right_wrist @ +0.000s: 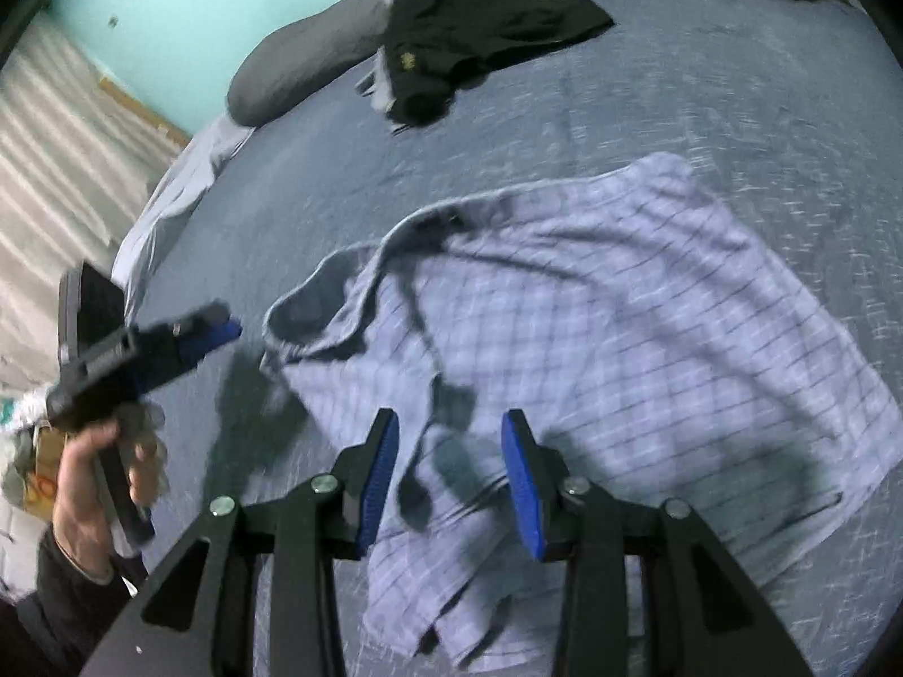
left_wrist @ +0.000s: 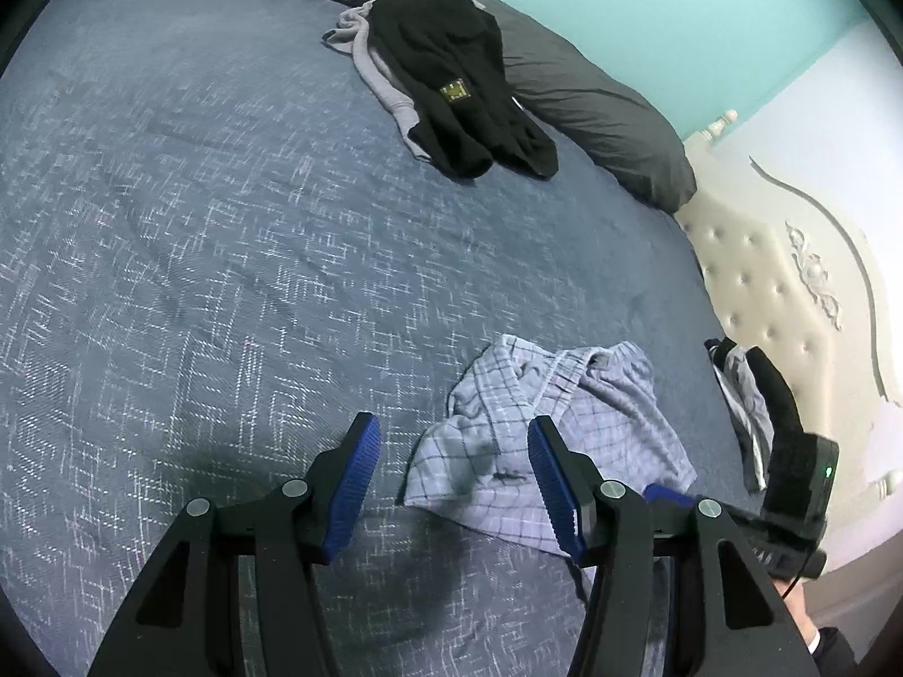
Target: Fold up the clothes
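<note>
Left wrist view: jaws standing apart, gripping nothing, left gripper (left_wrist: 451, 485) hovering over the bed (left_wrist: 197, 254). Lying crumpled just beyond the blue pads (left_wrist: 353, 485), a checked shirt (left_wrist: 564, 434), its near edge showing between them. Sitting well apart by the grey pillow (left_wrist: 592, 96), a black garment (left_wrist: 451, 79) atop a grey one (left_wrist: 372, 67). Peeking in at the right edge, the right gripper (left_wrist: 671, 493), beside a tufted headboard (left_wrist: 779, 304).

Right wrist view: jaws parted moderately, empty, right gripper (right_wrist: 448, 474) hanging above the shirt (right_wrist: 592, 310), spread half-flat on the bed (right_wrist: 733, 84). Showing at left, blurred, the left gripper (right_wrist: 226, 333) in a hand (right_wrist: 96, 485). Resting far off, the black garment (right_wrist: 480, 22).
</note>
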{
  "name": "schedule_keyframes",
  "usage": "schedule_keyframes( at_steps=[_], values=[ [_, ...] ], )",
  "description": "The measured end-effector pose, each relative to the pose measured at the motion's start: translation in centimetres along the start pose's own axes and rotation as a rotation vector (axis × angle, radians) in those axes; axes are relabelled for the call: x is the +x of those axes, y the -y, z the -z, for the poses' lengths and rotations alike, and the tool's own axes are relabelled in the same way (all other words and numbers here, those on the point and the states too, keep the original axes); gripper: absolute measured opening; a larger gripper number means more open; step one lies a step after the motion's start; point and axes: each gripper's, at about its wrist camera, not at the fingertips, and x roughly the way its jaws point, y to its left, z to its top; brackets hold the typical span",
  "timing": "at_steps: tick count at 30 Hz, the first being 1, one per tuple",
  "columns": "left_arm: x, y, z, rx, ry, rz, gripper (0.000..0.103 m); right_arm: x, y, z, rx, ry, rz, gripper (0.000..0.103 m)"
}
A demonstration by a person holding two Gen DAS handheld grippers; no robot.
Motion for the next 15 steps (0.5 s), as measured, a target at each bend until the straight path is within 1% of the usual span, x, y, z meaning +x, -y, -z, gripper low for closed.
schedule_keyframes(
  at_steps=[6,8,9,10,11,12,13,15],
  values=[
    [-1.4,0.4,0.7,0.035,-0.001,0.001,0.059,2.4,-2.6,0.7,-0.069,-0.022,0.038,0.038],
    [-1.8,0.3,0.9,0.041,-0.001,0.001,0.059,3.0,-3.1,0.7,-0.089,-0.020,0.037,0.038],
    [-2.1,0.2,0.9,0.041,0.000,-0.001,0.059,3.3,-3.3,0.7,-0.099,-0.022,0.034,0.036],
    [-2.4,0.0,0.9,0.041,0.002,-0.001,0.059,3.4,-3.4,0.8,-0.107,-0.026,0.031,0.020],
    [-2.7,-0.2,0.9,0.040,0.004,-0.002,0.059,3.6,-3.7,1.0,-0.112,-0.029,0.027,0.009],
    [-3.0,-0.4,0.9,0.039,0.007,-0.003,0.059,3.7,-4.0,1.1,-0.114,-0.032,0.022,0.008],
    [-3.4,-0.6,0.9,0.038,0.011,-0.004,0.059,3.6,-4.3,1.4,-0.118,-0.032,0.013,0.005],
    [-4.0,-1.0,0.8,0.031,0.021,-0.005,0.059,3.3,-5.4,1.8,-0.144,-0.030,-0.004,0.003]
  ],
)
